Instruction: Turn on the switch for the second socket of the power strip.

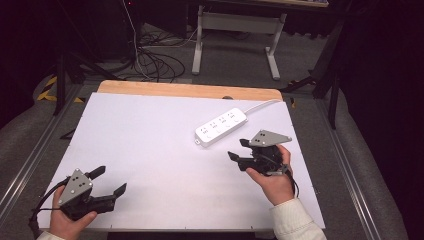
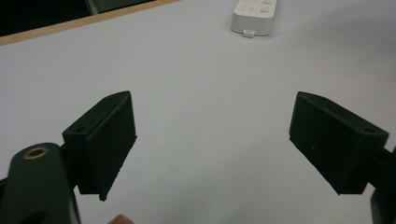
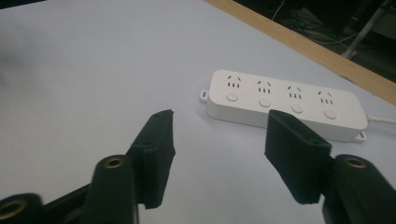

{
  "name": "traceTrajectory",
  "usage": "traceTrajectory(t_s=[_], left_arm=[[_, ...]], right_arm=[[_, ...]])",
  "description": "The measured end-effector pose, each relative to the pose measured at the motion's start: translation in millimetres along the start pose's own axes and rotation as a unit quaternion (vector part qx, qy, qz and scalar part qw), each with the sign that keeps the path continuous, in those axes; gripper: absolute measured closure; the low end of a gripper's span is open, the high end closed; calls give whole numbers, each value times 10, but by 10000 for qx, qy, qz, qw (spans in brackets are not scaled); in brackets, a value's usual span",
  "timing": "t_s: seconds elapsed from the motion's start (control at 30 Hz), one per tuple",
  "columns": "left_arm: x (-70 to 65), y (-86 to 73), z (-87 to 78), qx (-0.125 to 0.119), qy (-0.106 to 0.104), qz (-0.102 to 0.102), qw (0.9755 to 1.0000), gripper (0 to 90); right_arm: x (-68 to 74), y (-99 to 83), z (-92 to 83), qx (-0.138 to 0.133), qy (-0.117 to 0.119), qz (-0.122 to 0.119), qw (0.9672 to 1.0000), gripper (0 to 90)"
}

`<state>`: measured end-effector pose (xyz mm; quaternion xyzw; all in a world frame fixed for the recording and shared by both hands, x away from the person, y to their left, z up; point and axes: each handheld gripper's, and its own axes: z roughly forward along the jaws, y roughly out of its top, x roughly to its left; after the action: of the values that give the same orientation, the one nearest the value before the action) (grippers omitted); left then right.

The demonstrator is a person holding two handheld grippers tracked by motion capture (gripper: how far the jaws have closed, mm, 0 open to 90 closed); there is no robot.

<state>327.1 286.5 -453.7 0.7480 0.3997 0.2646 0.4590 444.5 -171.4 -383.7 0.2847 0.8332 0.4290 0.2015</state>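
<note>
- The white power strip (image 1: 221, 126) lies flat on the white surface (image 1: 150, 150), toward the far right side, with its cord (image 1: 262, 105) running off the back edge.
- The right gripper (image 1: 239, 150) hovers just beside the power strip, on the near side of it. Its jaws are spread apart and hold nothing.
- The left gripper (image 1: 111, 181) is well apart from the power strip, at the near left corner of the surface. Its jaws are spread wide and hold nothing too.
- I think the power strip could slide away if one jaw bumps its long side first. The surface looks smooth, so a small push may spin it.
- The jaws may land on the round buttons (image 3: 265, 101) and press one by mistake.
- The cord may tug back if the power strip is lifted or pulled, and that could twist it out of the jaws.
- The power strip is long, so a pinch near one end may let the other end droop.
</note>
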Motion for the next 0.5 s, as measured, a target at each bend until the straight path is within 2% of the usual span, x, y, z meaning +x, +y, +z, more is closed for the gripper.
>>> traceTrajectory(t_s=[0.03,0.07,0.1,0.13,0.17,0.23,0.33,0.43,0.5], left_arm=[[-3,0,-1,-6,2,-12,10000,151],[-3,-1,-3,2,6,-4,10000,151],[-5,-2,-5,2,23,-4,10000,151],[-2,-5,-10,20,31,20,10000,151],[-4,-8,-14,32,35,4,10000,152],[0,-15,-28,29,64,9,10000,152],[1,-28,-58,25,115,-10,9999,153],[0,-39,-80,22,168,-11,9999,153],[-1,-47,-94,26,191,-16,9998,153]], right_arm=[[-14,17,14,22,3,-18,10000,543],[-25,26,19,34,45,-43,10000,602],[-25,26,19,34,45,-43,10000,602],[-41,42,30,66,117,-58,9999,652],[-82,72,64,118,220,-92,9996,767],[-123,87,100,36,252,-144,9996,870],[-165,128,147,77,138,-217,9996,900],[-269,201,273,144,46,-171,9997,900],[-287,212,297,154,33,-160,9997,900]])
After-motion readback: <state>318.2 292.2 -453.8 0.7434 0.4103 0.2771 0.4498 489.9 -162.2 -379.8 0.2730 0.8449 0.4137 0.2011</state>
